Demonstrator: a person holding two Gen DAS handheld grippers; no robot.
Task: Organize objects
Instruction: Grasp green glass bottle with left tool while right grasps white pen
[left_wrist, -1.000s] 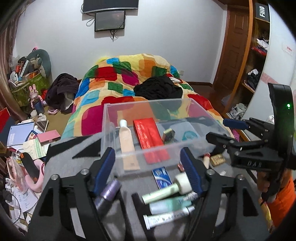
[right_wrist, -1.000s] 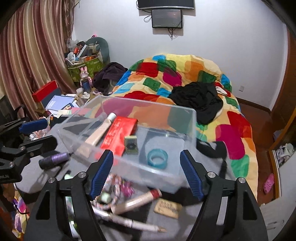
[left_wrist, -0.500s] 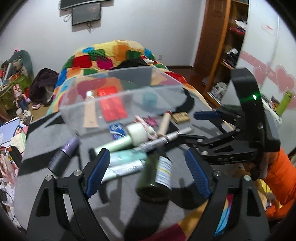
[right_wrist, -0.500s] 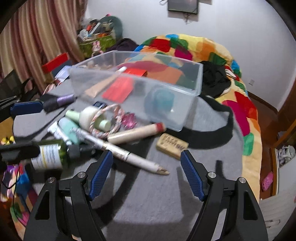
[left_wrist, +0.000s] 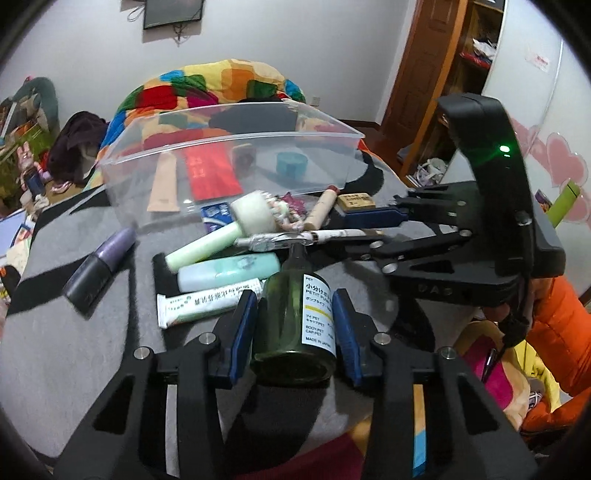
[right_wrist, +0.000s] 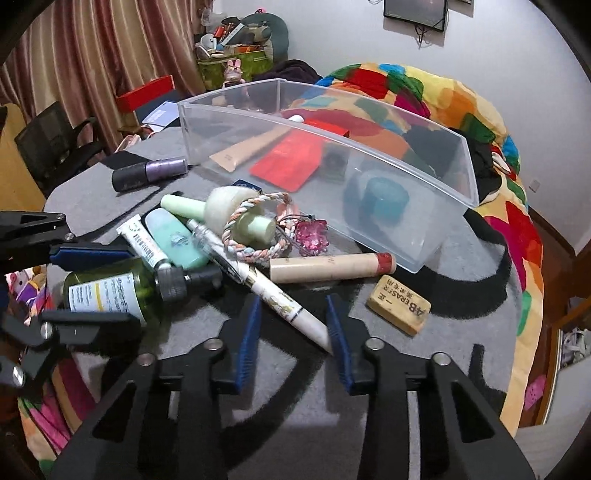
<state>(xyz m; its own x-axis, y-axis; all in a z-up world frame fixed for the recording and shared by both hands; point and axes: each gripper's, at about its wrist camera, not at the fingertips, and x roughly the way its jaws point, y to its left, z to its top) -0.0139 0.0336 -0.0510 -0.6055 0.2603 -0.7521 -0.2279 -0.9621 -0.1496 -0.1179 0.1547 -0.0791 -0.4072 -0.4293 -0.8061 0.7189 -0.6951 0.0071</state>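
A clear plastic bin (left_wrist: 229, 147) (right_wrist: 424, 206) stands on the grey mat and holds a beige tube, a red packet and a teal ring. In front of it lie tubes, a purple bottle (left_wrist: 99, 266) (right_wrist: 151, 173), a braided bracelet (right_wrist: 255, 225), a beige stick (right_wrist: 332, 267) and an eraser (right_wrist: 399, 304). My left gripper (left_wrist: 293, 321) has its blue pads against both sides of a lying green pump bottle (left_wrist: 295, 325) (right_wrist: 110, 290). My right gripper (right_wrist: 293, 321) is partly closed around the tip end of a white pen (right_wrist: 273, 295), its right pad touching the tip.
The mat lies on a round surface beside a bed with a colourful quilt (right_wrist: 424, 92). A black chair (right_wrist: 51, 147) and a cluttered floor lie to the left. A wooden door and shelves (left_wrist: 443, 74) stand to the right.
Both grippers have dropped from above the bin to the items in front of it and narrowed: the left around the green bottle, the right around the white pen.
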